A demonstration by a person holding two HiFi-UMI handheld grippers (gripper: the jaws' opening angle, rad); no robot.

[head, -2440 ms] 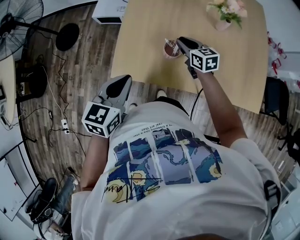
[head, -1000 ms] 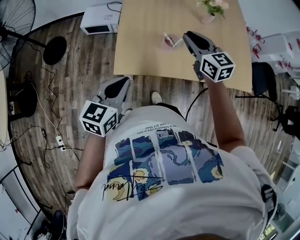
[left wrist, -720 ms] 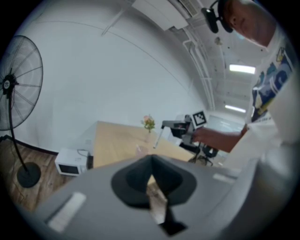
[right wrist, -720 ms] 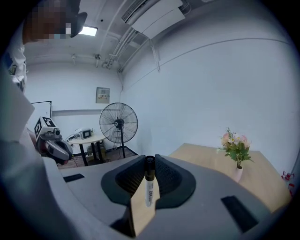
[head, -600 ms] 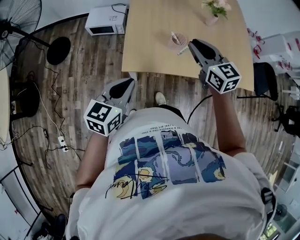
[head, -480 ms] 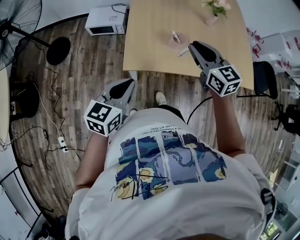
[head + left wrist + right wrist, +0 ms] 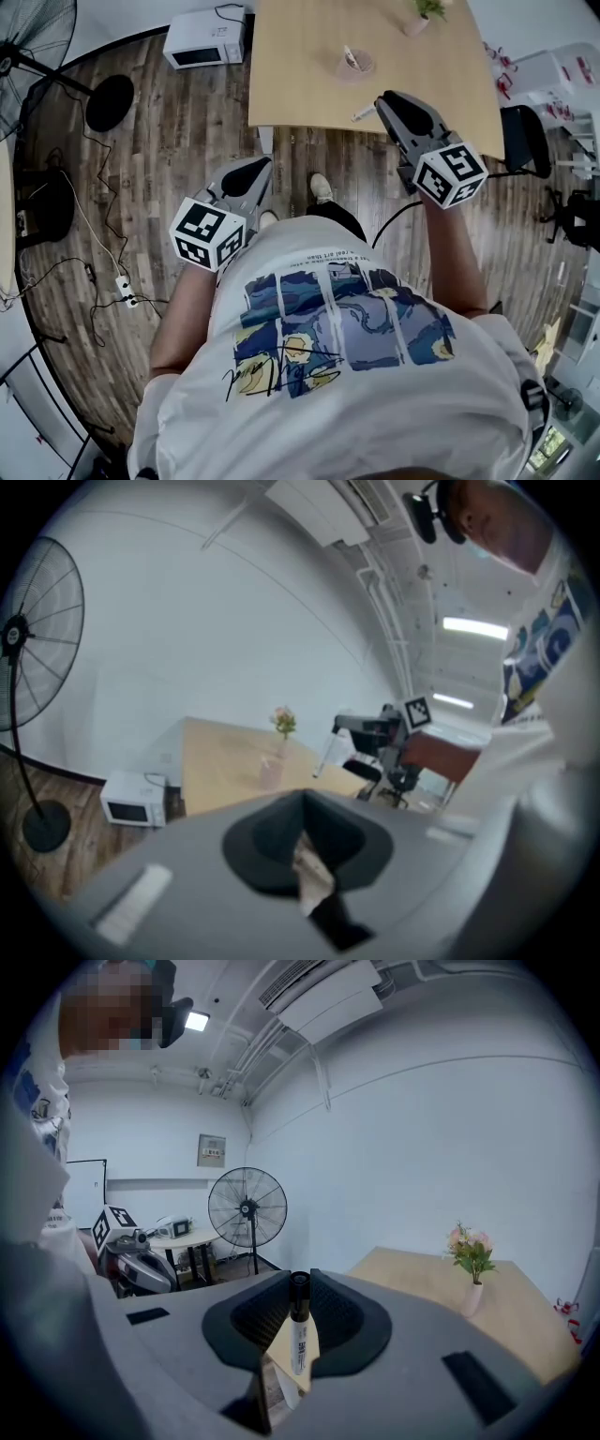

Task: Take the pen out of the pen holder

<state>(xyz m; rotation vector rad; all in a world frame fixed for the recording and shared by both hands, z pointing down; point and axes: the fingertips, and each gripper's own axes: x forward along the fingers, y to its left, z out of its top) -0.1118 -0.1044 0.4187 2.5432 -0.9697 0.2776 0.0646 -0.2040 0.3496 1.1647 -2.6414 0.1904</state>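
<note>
In the head view the pink pen holder (image 7: 354,64) stands on the wooden table (image 7: 300,66), with something pale still sticking out of it. My right gripper (image 7: 382,101) hovers over the table's near edge, shut on a white pen (image 7: 364,114) that is out of the holder. In the right gripper view the black-capped pen (image 7: 298,1333) stands upright between the pads of the right gripper (image 7: 300,1283). My left gripper (image 7: 255,171) hangs over the wooden floor left of the table, shut, with nothing in it. The left gripper view shows the holder (image 7: 270,771) and the right gripper (image 7: 370,738) far off.
A flower vase (image 7: 419,21) stands at the table's far side. A white microwave (image 7: 203,39) sits on the floor left of the table. A fan's round base (image 7: 111,101) and cables lie further left. A dark chair (image 7: 523,141) stands to the right.
My right gripper has drawn back from the holder to the table's near edge with the pen in it. The person has stepped back, and the left gripper came along.
</note>
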